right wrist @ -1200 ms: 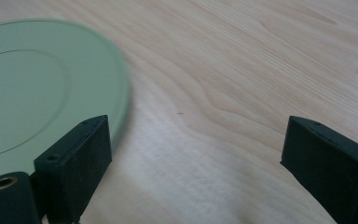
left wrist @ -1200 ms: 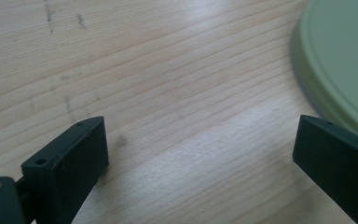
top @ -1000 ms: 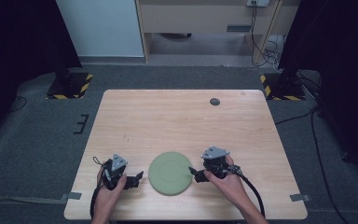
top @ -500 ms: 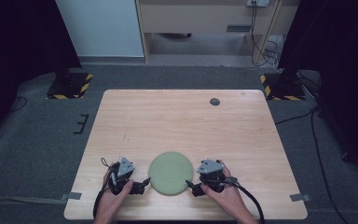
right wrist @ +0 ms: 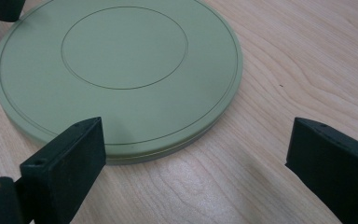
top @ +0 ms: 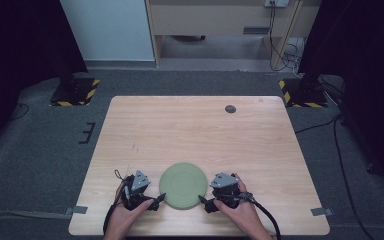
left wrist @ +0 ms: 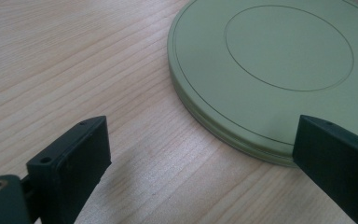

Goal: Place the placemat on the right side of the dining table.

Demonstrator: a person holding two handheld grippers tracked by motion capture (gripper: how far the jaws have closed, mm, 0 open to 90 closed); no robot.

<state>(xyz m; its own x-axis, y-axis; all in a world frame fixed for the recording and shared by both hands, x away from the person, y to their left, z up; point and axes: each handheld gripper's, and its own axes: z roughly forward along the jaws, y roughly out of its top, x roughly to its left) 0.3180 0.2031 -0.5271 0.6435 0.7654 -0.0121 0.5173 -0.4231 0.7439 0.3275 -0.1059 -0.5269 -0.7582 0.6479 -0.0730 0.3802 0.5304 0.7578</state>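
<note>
So the green plate lay flat near the front edge of the bench, with the left gripper at its left rim and the right gripper at its right rim. Both sets of fingers were spread wide and gripping nothing. In each gripper view one finger sat over the plate's rim and the other over bare wood. My worry: that plate looked low and slick, so if the fingers closed off-level or only one side bit, it could skid across the bench or tip out when lifted.
</note>
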